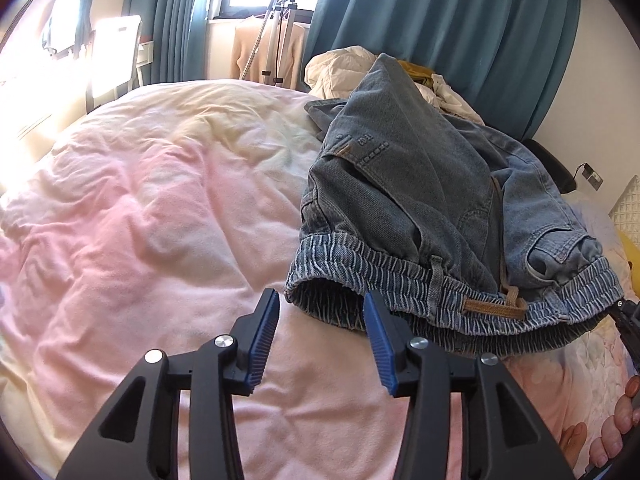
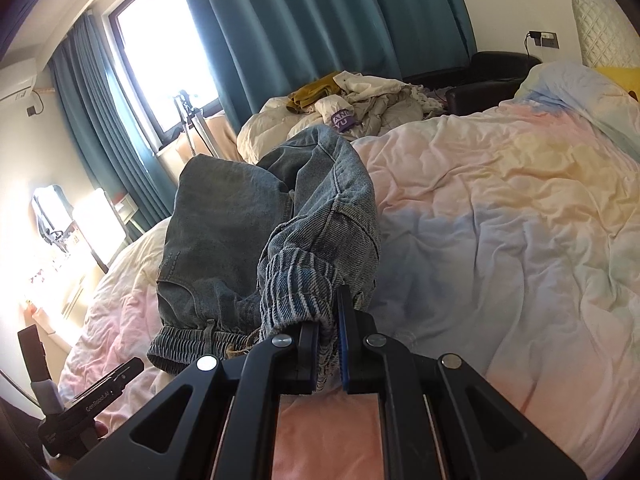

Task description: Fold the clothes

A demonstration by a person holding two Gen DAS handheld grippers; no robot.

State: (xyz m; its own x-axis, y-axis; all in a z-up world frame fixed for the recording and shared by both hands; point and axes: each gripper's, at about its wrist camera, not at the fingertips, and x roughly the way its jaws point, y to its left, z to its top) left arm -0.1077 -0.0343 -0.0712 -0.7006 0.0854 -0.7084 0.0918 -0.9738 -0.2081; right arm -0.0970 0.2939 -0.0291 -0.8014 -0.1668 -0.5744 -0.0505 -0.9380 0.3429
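Note:
A pair of blue denim jeans [image 1: 420, 184] with an elastic waistband lies folded on the pastel duvet [image 1: 160, 220], waistband toward me. My left gripper [image 1: 322, 300] is open just in front of the waistband's left end. Its blue pads stand apart, and nothing is pressed between them. In the right wrist view the jeans [image 2: 224, 216] are bunched up, and my right gripper [image 2: 330, 312] is shut on the waistband's right end, lifting it slightly off the duvet [image 2: 500, 220]. The left gripper's body [image 2: 100, 392] shows at the lower left of that view.
A pile of loose clothes [image 2: 360, 104] lies at the far side of the bed, before teal curtains [image 2: 288, 20]. A stand with a beige sweater [image 1: 268, 52] is by the window. A black seat [image 2: 492, 64] stands beyond the bed. A person's hand [image 1: 624, 420] shows at the right edge.

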